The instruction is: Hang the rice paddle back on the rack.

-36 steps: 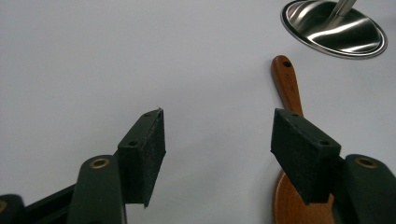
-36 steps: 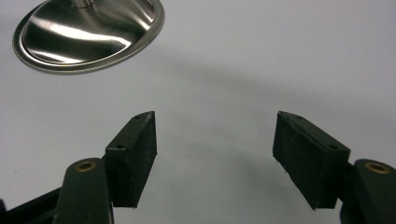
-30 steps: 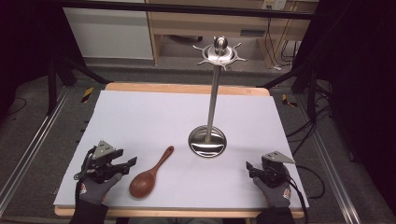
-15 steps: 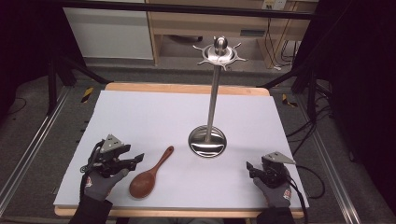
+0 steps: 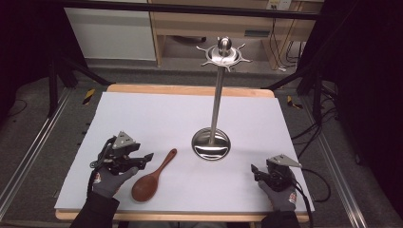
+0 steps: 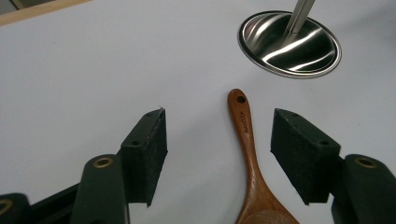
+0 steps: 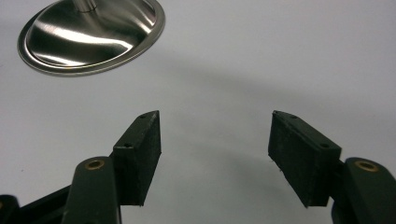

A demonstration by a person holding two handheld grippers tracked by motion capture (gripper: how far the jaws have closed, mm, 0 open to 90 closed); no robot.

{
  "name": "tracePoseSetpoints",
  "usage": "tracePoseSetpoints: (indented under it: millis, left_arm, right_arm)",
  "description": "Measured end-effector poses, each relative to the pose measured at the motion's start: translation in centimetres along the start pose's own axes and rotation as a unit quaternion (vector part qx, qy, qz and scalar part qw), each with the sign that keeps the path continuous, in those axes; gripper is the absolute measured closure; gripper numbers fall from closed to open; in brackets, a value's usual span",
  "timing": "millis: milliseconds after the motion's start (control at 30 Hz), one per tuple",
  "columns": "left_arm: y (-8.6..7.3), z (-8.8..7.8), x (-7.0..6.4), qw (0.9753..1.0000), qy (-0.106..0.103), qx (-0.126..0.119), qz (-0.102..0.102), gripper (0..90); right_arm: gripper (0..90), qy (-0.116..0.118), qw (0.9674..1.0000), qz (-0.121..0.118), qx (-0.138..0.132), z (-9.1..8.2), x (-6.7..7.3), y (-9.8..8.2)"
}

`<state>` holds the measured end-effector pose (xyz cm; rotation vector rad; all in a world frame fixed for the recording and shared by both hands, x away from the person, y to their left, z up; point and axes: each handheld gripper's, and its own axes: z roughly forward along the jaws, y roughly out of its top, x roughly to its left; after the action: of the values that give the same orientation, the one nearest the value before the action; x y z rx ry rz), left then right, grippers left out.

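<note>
Approach step: left tool (image 6: 217, 140) open, empty, jaws straddling spoon (image 6: 250, 154) handle. Right tool (image 7: 215, 149) open, empty, jaws just narrowed. Next: lower, close.

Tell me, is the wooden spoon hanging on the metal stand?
No, the wooden spoon lies flat on the table, beside the metal stand.

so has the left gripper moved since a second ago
Yes. In the high view the left gripper has shifted toward the wooden spoon, which lies where it was, and its open jaws now straddle the handle.
</note>
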<state>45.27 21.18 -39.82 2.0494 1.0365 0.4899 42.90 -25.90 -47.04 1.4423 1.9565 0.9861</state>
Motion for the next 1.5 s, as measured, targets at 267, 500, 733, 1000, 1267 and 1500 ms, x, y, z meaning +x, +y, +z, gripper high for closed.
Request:
tracePoseSetpoints:
  millis: [267, 500, 733, 1000, 1267, 1500]
  left_arm:
    - [1.0, 0.8, -0.3, 1.0000, -0.006, 0.006, 0.003, 35.9]
    - [1.5, 1.5, -0.6, 0.9996, -0.010, 0.025, 0.012, 36.1]
    - [1.9, 1.9, -0.8, 0.9991, -0.014, 0.036, 0.019, 36.2]
    - [2.1, 2.6, -1.0, 0.9979, -0.017, 0.055, 0.028, 36.5]
    - [2.3, 3.1, -1.5, 0.9964, -0.021, 0.074, 0.035, 36.2]
    - [2.2, 3.6, -1.8, 0.9945, -0.025, 0.094, 0.039, 36.4]
  right_arm:
    - [35.5, 0.002, 1.0000, -0.004, 0.001, 0.0, 0.0, 0.0]
    - [35.8, 0.003, 1.0000, -0.005, 0.003, 0.1, 0.0, 0.0]
    - [36.1, 0.004, 1.0000, -0.005, 0.005, 0.1, 0.0, 0.0]
    - [36.1, 0.003, 1.0000, -0.004, 0.005, 0.1, 0.0, 0.0]
    - [37.4, 0.006, 1.0000, -0.003, 0.005, 0.1, 0.0, 0.0]
    - [38.1, 0.008, 0.9999, -0.002, 0.007, 0.1, 0.1, 0.0]
